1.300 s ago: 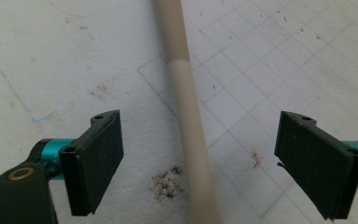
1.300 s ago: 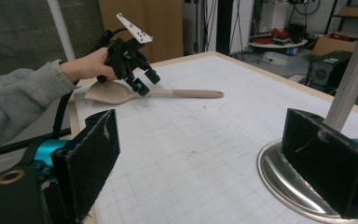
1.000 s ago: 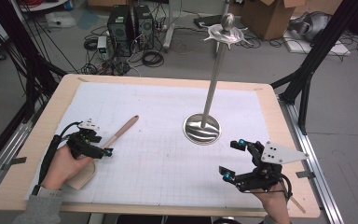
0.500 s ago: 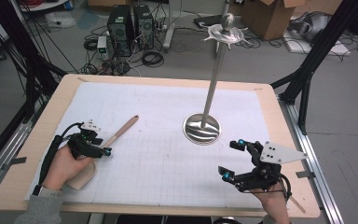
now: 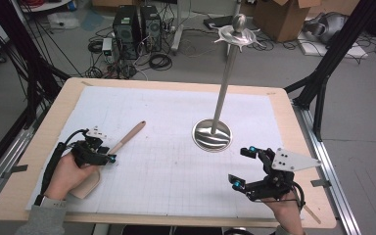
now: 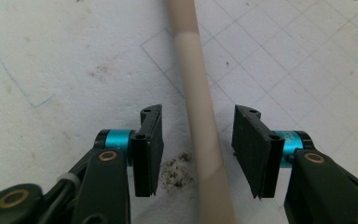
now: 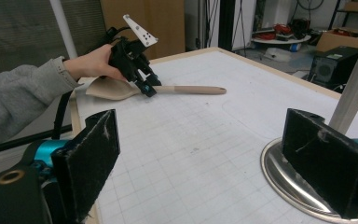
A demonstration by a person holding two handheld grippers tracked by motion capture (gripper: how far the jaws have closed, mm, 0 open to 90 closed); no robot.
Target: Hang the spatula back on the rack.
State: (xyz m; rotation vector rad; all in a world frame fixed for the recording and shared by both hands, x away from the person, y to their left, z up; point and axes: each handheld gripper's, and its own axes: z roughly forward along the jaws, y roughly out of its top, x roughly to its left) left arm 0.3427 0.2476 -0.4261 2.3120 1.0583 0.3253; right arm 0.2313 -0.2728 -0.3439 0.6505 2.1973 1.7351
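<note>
A beige spatula (image 5: 126, 137) lies on the left of the gridded mat, its handle pointing toward the far right and its blade (image 5: 85, 183) under the person's left hand. My left gripper (image 5: 108, 156) is down over the handle. In the left gripper view, the gripper (image 6: 198, 149) is open, with the handle (image 6: 196, 102) running between the two pads (image 6: 151, 149) and a gap on each side. My right gripper (image 5: 242, 166) hovers open near the front right with nothing in it. Its own view, over its jaws (image 7: 205, 158), shows the spatula (image 7: 191, 89) and the left gripper (image 7: 147, 88) across the table.
A metal stand with a round base (image 5: 211, 135) and a tall pole (image 5: 225, 83) rises at mid-right, just beyond my right gripper; its base (image 7: 279, 172) lies close to the right jaw. Brown crumbs (image 6: 175, 170) dot the mat. Computers, cables and boxes sit on the floor beyond the table.
</note>
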